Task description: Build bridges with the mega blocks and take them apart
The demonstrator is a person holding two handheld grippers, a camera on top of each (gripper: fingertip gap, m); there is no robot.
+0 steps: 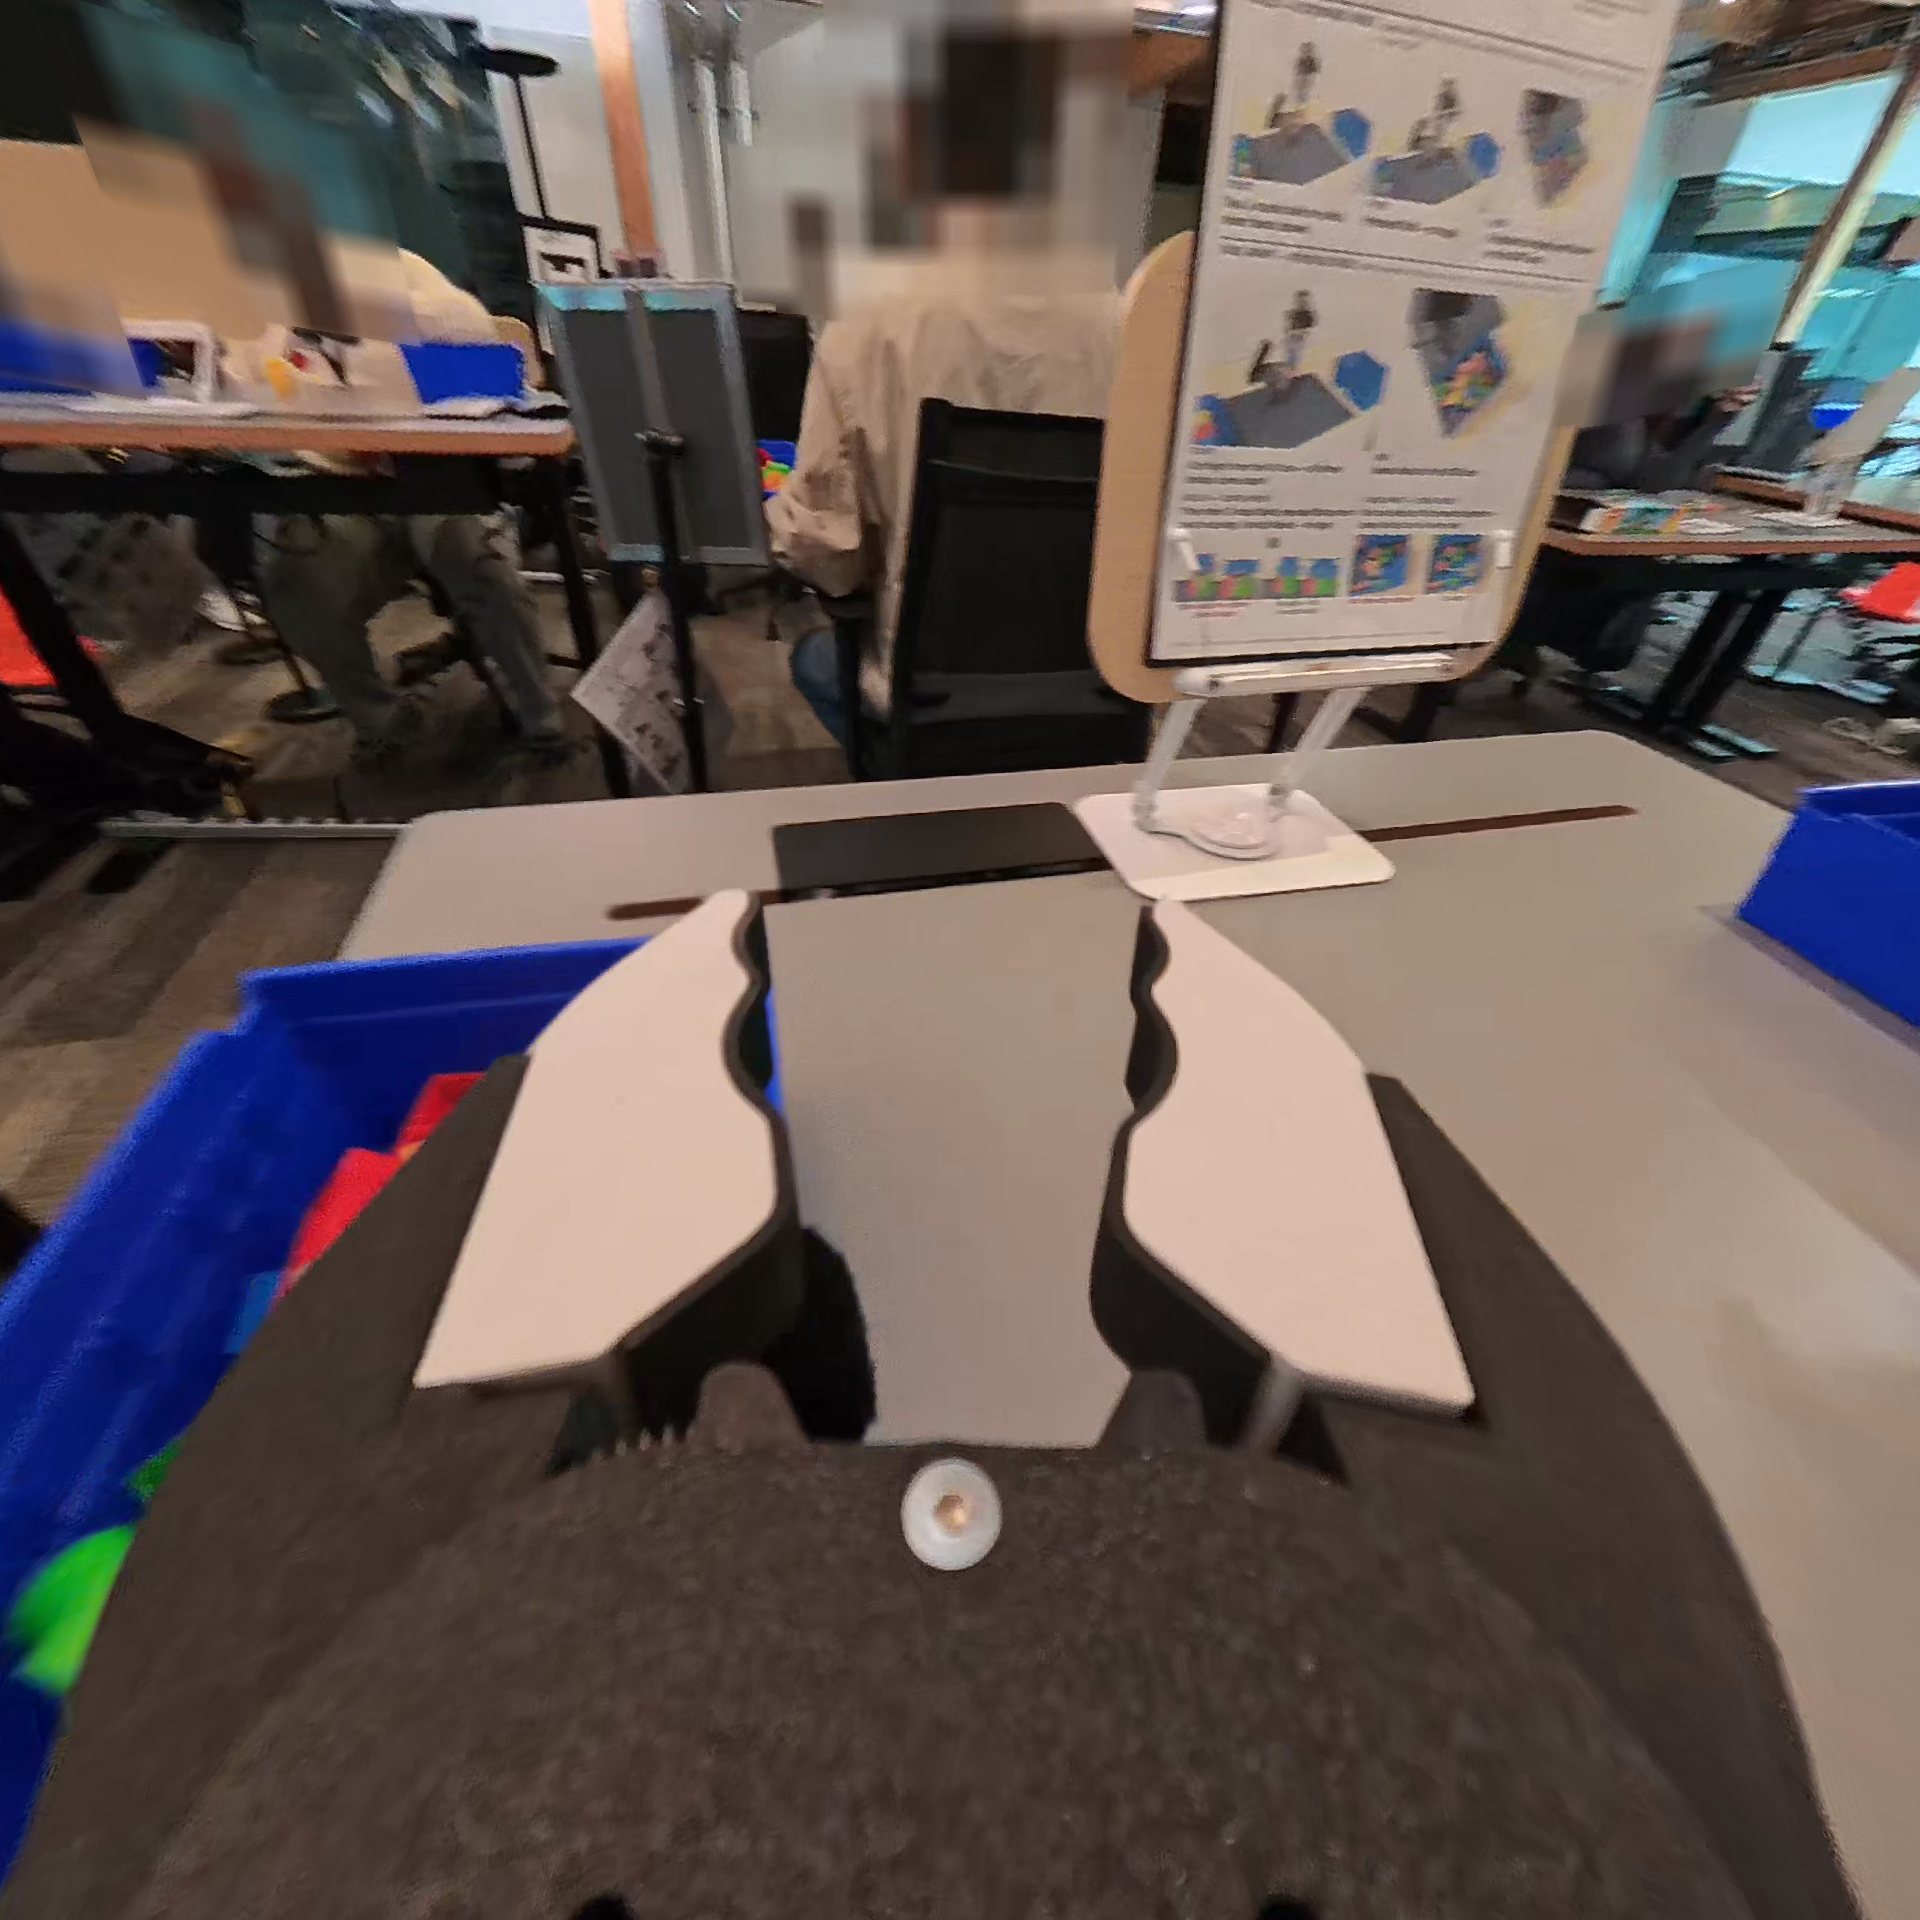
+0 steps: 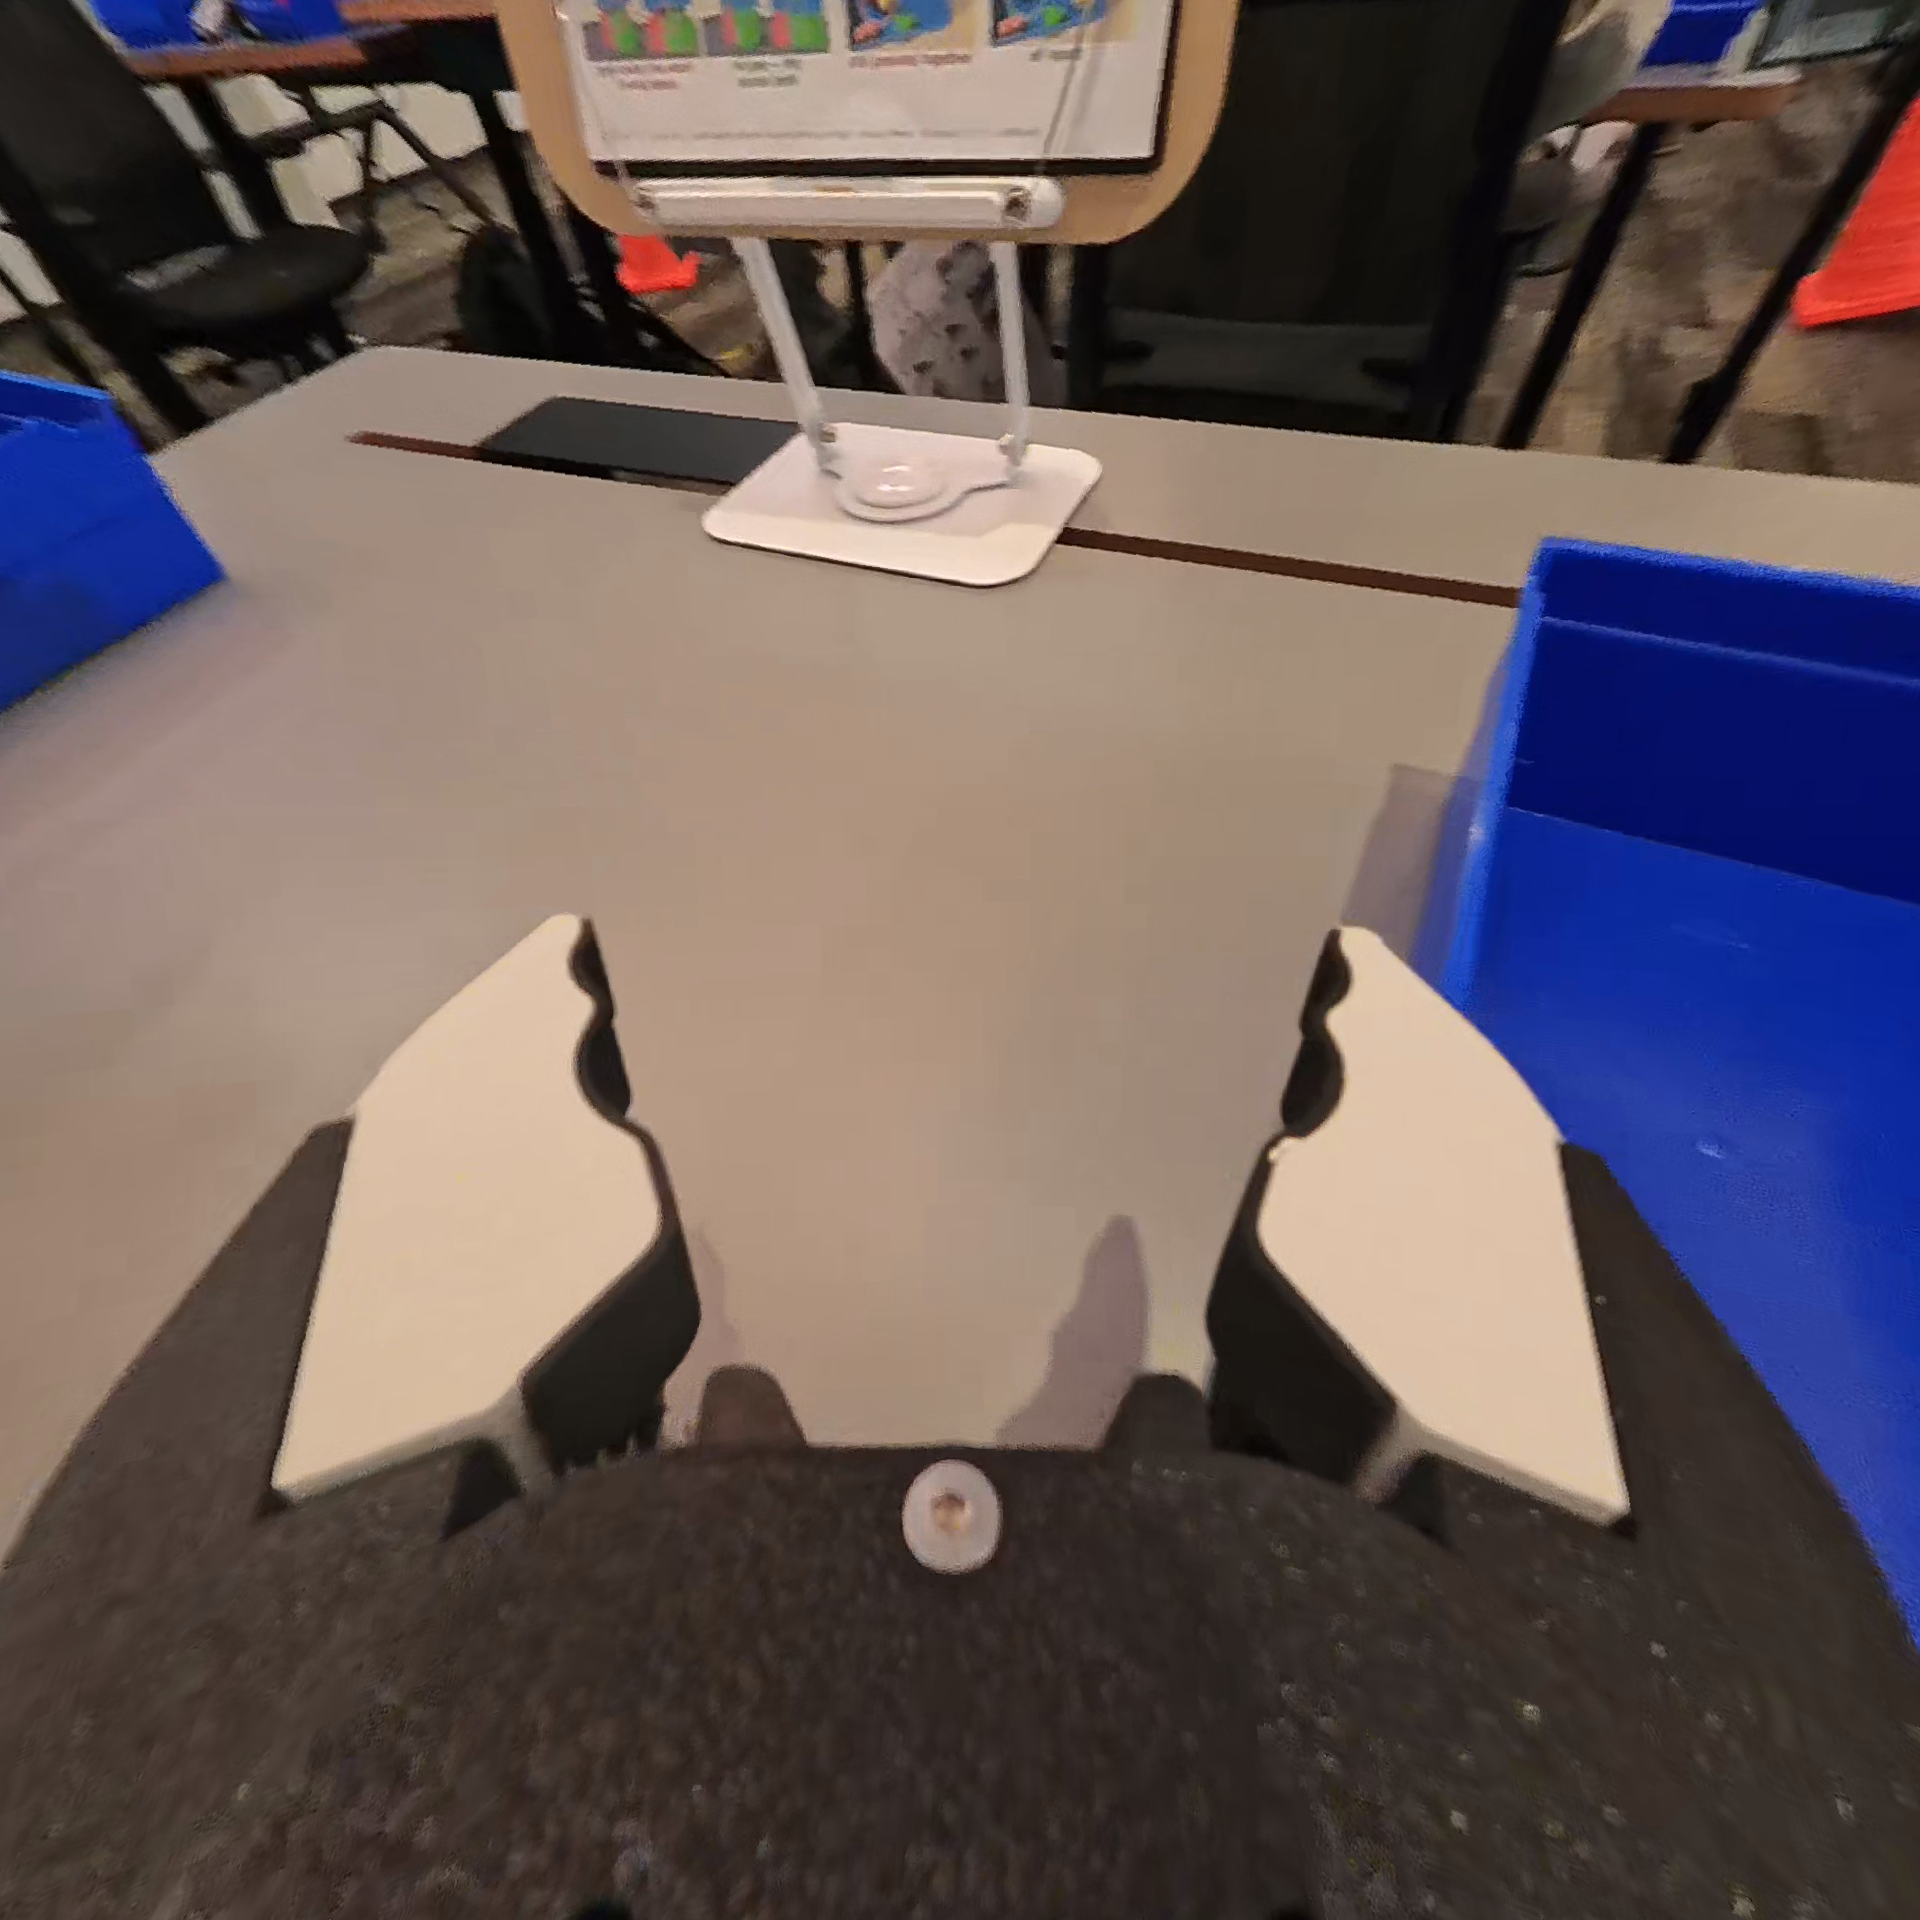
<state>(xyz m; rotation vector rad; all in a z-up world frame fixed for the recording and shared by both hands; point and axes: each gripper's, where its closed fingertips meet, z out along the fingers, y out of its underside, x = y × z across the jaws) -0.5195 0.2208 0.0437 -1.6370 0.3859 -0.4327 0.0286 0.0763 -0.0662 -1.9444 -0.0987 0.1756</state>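
My left gripper (image 1: 951,914) is open and empty, held above the grey table (image 1: 1455,1091). Its left finger overlaps a blue bin (image 1: 208,1195) that holds red blocks (image 1: 348,1195) and green blocks (image 1: 62,1621); most of the bin's contents are hidden behind the gripper. My right gripper (image 2: 961,935) is open and empty over the bare grey table (image 2: 831,779). A second blue bin (image 2: 1704,852) stands just right of its right finger, and what I see of its inside shows no blocks. The first bin shows at the left edge of the right wrist view (image 2: 73,540).
A white stand (image 1: 1236,842) at the table's far side holds an instruction sheet (image 1: 1382,343); it also shows in the right wrist view (image 2: 904,499). A black flat panel (image 1: 935,847) lies beside it. The second bin (image 1: 1839,894) is at right. People sit at other tables behind.
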